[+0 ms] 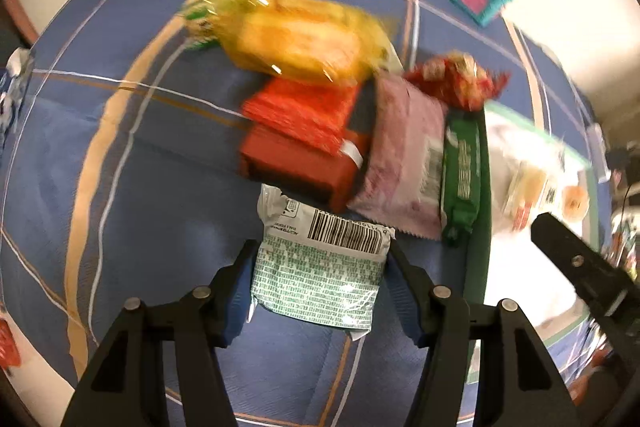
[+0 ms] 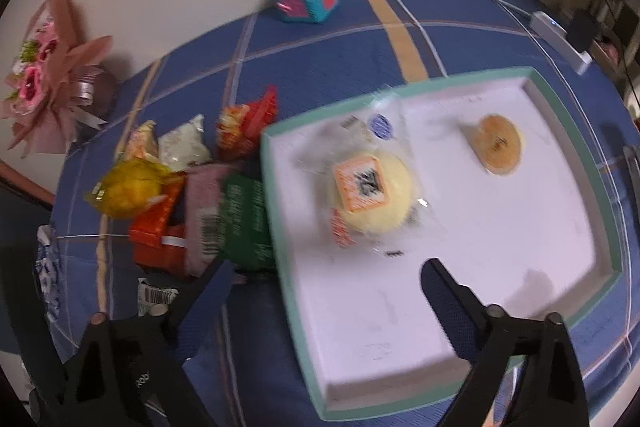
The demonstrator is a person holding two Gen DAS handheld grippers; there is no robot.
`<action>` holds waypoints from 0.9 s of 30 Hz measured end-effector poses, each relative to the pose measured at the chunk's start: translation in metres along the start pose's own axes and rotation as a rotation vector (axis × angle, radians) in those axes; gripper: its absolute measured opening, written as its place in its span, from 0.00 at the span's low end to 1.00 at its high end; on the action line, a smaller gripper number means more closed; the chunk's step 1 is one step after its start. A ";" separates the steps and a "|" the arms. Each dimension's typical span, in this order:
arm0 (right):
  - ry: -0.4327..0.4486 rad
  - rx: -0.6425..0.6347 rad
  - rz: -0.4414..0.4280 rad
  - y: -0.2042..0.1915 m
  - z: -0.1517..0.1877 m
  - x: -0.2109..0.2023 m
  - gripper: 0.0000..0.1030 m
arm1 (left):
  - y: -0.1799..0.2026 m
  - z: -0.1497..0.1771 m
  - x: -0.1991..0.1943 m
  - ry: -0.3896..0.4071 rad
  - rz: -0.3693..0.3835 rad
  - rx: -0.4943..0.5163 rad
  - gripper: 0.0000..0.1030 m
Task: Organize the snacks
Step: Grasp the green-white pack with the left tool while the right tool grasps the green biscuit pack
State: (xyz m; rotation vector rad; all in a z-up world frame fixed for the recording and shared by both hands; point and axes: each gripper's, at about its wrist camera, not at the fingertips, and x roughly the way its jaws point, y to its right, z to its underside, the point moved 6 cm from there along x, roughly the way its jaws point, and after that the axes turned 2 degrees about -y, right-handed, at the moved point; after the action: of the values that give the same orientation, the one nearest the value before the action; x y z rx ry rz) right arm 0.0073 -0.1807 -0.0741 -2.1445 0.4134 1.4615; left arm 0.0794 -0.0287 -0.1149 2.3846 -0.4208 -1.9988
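Your left gripper (image 1: 320, 275) pinches a white foil packet with green print and a barcode (image 1: 320, 263), its long axis toward twelve o'clock. The white tray with a teal rim (image 1: 478, 227) sits at three o'clock — your right gripper (image 2: 326, 287), jaws spread and empty, hangs over its near edge.

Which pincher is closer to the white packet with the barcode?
Left. The left gripper has the white packet squeezed between its fingers. The right gripper hangs open over the tray's near edge, apart from it.
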 end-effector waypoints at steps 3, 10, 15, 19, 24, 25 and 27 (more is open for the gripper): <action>0.005 -0.059 -0.017 -0.018 -0.004 0.002 0.82 | -0.012 -0.011 -0.011 0.036 0.010 -0.040 0.61; -0.019 -0.141 -0.027 -0.051 -0.010 0.018 0.58 | -0.042 -0.030 -0.025 0.092 -0.001 -0.092 0.61; -0.050 -0.203 0.033 -0.070 -0.013 0.038 0.47 | -0.052 -0.032 -0.022 0.075 0.008 -0.111 0.61; -0.065 -0.246 0.090 -0.076 -0.014 0.047 0.43 | -0.059 -0.026 -0.023 0.069 0.015 -0.113 0.61; -0.084 -0.294 0.145 -0.077 -0.012 0.055 0.36 | -0.060 -0.028 -0.022 0.066 0.019 -0.115 0.61; -0.086 -0.296 0.153 -0.076 -0.013 0.055 0.32 | -0.060 -0.028 -0.022 0.065 0.018 -0.115 0.61; -0.087 -0.292 0.156 -0.075 -0.014 0.054 0.30 | -0.062 -0.029 -0.020 0.062 0.013 -0.118 0.61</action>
State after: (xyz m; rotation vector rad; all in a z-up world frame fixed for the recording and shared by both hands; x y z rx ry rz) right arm 0.0768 -0.1246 -0.1022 -2.3038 0.3609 1.7915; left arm 0.1168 0.0298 -0.1007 2.3586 -0.3071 -1.8821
